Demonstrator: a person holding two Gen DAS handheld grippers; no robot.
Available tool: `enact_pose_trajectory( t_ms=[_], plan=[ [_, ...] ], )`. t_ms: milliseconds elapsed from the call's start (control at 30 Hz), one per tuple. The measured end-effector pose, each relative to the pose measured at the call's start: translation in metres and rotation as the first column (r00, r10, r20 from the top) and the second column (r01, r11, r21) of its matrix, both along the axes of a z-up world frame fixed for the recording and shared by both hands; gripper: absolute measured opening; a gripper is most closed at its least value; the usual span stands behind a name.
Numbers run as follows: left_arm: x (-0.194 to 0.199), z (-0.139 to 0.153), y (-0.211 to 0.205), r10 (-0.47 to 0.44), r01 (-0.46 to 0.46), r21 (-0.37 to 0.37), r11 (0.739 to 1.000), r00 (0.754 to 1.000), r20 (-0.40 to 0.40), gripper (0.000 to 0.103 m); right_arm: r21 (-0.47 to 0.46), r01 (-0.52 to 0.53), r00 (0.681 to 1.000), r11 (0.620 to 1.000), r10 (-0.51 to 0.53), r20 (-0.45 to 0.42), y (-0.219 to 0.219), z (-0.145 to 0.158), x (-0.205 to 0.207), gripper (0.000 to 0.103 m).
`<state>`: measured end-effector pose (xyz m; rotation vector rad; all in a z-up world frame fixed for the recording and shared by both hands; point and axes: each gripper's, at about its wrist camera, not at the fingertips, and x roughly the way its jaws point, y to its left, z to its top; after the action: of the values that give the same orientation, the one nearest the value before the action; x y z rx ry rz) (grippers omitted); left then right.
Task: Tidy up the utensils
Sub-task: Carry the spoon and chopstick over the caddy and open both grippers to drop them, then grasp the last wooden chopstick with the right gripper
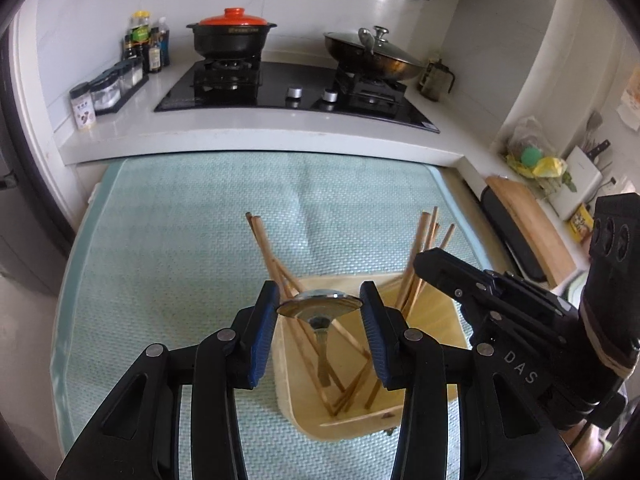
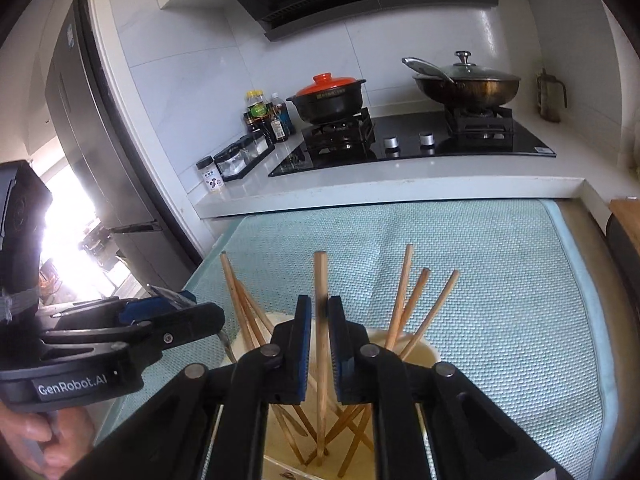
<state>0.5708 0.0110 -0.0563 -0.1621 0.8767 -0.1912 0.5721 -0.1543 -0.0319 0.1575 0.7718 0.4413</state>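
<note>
- The left gripper (image 1: 320, 312) fills the lower middle of its own view; its blue fingers (image 1: 264, 332) hold a metal spoon (image 1: 320, 305) by the bowl, handle hanging down into the holder.
- The right gripper (image 2: 320, 344) sits at lower centre of its view, fingers narrow around one upright wooden chopstick (image 2: 320, 280).
- Both hover over a cream utensil holder (image 1: 436, 312) of loose chopsticks (image 1: 420, 256) on the green mat (image 1: 180, 240) covering the worktop.

Pale green woven mat (image 1: 180, 240); tan chopsticks (image 2: 320, 320); orange pot lid (image 1: 233, 17).
</note>
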Motion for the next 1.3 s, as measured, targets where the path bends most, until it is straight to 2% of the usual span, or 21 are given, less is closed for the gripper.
enact_pose_trajectory(
  t_ms=[33, 100, 167, 200, 233, 267, 367, 433, 467, 567, 733, 867, 967, 1100, 1300],
  plan=[
    [-0.001, 0.002, 0.002, 0.003, -0.003, -0.007, 1.000, 1.000, 0.010, 0.045, -0.003, 0.008, 1.000, 1.000, -0.008, -0.004, 0.001, 0.002, 0.002, 0.011],
    [-0.005, 0.012, 0.006, 0.009, -0.008, -0.021, 1.000, 0.999, 0.035, 0.061, -0.011, 0.024, 1.000, 1.000, -0.024, 0.012, 0.000, 0.009, 0.000, 0.011],
    [-0.016, 0.026, 0.011, 0.010, -0.008, -0.023, 1.000, 0.997, 0.071, 0.067, -0.005, 0.032, 0.999, 0.999, -0.031, 0.037, -0.004, 0.023, -0.007, 0.022],
    [-0.024, 0.033, 0.014, 0.005, -0.003, -0.016, 1.000, 0.996, 0.089, 0.071, -0.007, 0.036, 0.998, 0.999, -0.036, 0.054, -0.006, 0.032, -0.012, 0.032],
    [-0.032, 0.040, 0.015, 0.001, 0.000, -0.003, 1.000, 0.995, 0.104, 0.074, -0.013, 0.040, 0.996, 0.999, -0.039, 0.079, -0.008, 0.042, -0.017, 0.037],
    [-0.040, 0.047, 0.017, -0.005, 0.004, 0.012, 1.000, 0.993, 0.119, 0.078, -0.022, 0.041, 0.993, 0.999, -0.038, 0.108, -0.010, 0.052, -0.027, 0.037],
    [-0.082, 0.062, 0.023, -0.036, 0.026, 0.063, 0.998, 0.986, 0.161, 0.090, -0.065, 0.032, 0.985, 0.997, -0.021, 0.171, -0.017, 0.082, -0.061, 0.039],
    [-0.115, 0.064, 0.026, -0.057, 0.040, 0.101, 0.994, 0.983, 0.172, 0.093, -0.098, 0.022, 0.980, 0.995, -0.002, 0.201, -0.022, 0.097, -0.089, 0.046],
    [-0.133, 0.062, 0.027, -0.070, 0.050, 0.118, 0.992, 0.983, 0.172, 0.094, -0.113, 0.015, 0.977, 0.993, 0.009, 0.213, -0.024, 0.102, -0.105, 0.049],
    [-0.187, 0.048, 0.031, -0.090, 0.063, 0.170, 0.983, 0.983, 0.159, 0.097, -0.164, -0.015, 0.975, 0.986, 0.050, 0.214, -0.028, 0.108, -0.153, 0.050],
    [-0.265, 0.002, 0.037, -0.070, 0.050, 0.200, 0.979, 0.993, 0.096, 0.098, -0.223, -0.041, 0.979, 0.974, 0.084, 0.185, -0.036, 0.093, -0.234, 0.050],
    [-0.305, -0.032, 0.036, 0.006, -0.019, 0.214, 0.977, 0.998, 0.061, 0.098, -0.272, -0.041, 0.982, 0.961, 0.089, 0.167, -0.037, 0.064, -0.292, 0.050],
    [-0.319, -0.046, 0.034, 0.052, -0.058, 0.188, 0.980, 0.998, 0.040, 0.098, -0.294, -0.012, 0.986, 0.956, 0.059, 0.153, -0.038, 0.040, -0.324, 0.050],
    [-0.328, -0.052, 0.032, 0.072, -0.079, 0.190, 0.979, 0.996, 0.044, 0.098, -0.257, 0.009, 0.995, 0.966, 0.017, 0.096, -0.044, 0.013, -0.347, 0.050],
    [-0.333, -0.058, 0.028, 0.069, -0.077, 0.192, 0.978, 0.997, 0.046, 0.098, -0.275, 0.022, 0.999, 0.961, -0.009, 0.047, -0.047, -0.008, -0.367, 0.050]
  ],
)
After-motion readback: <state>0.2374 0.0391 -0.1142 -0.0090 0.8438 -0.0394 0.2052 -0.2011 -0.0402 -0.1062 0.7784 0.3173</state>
